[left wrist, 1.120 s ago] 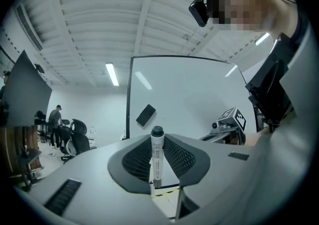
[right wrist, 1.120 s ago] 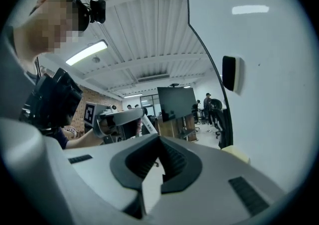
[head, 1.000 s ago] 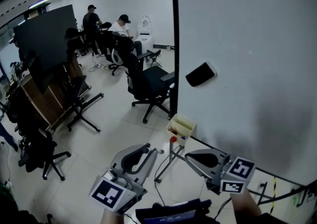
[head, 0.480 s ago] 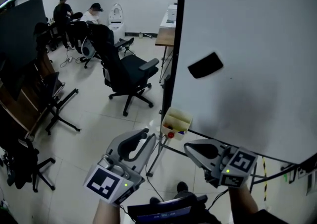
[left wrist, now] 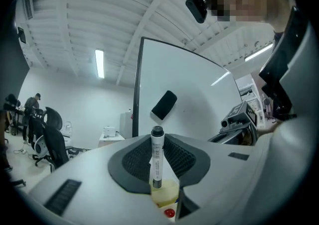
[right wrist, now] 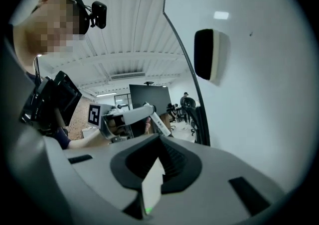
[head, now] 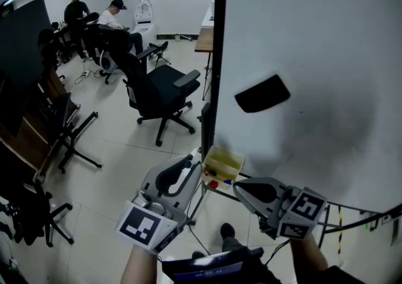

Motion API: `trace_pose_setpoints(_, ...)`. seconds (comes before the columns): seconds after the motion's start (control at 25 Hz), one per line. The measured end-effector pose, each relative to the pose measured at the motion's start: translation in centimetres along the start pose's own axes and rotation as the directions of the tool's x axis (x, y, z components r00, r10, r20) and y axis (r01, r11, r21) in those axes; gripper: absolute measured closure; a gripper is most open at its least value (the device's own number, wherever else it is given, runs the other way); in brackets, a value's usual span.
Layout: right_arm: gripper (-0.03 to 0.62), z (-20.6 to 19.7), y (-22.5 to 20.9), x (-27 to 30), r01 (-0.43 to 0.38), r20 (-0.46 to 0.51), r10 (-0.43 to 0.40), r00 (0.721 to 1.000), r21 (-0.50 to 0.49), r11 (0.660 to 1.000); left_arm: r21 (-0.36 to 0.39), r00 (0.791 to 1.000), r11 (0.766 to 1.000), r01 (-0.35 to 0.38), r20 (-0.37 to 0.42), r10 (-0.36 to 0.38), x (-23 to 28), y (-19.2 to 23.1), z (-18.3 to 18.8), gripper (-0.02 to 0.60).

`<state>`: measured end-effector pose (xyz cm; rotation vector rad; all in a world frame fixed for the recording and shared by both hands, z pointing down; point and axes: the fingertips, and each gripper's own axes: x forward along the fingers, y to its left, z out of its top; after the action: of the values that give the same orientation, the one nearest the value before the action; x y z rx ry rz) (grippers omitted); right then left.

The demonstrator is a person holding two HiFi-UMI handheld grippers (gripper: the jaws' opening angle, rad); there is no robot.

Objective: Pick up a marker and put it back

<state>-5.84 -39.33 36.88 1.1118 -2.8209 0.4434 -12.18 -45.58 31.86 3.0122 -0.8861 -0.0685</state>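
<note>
Holding the marker [left wrist: 156, 157] tight, the left gripper [head: 187, 164] pinches it near the bottom, so it stands up straight and does not slip. The marker is very close to the yellow box [head: 227, 158] at the bottom edge of the whiteboard [head: 326, 56]. I think that box is the marker's home. The right gripper [head: 239, 191] is beside it with its jaws a little apart and nothing in them, so it is out of the way.
</note>
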Motion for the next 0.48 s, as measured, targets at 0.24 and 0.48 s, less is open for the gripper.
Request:
trace_pose_setpoints(0.24,0.579,-0.9,-3.6,0.6,-0.001,-0.025,0.002,1.000,0.031,1.000,-0.016,0.998,1.000,-0.012,-0.067,0.011,4.8,1.9,-3.9,0.509)
trace_pose_setpoints(0.48,0.579,-2.0,-6.0,0.5,0.010,-0.043,-0.007,0.999,0.057,0.998,-0.006,0.991,1.000,-0.015,-0.134,0.014,7.6,2.6,-8.3,0.509)
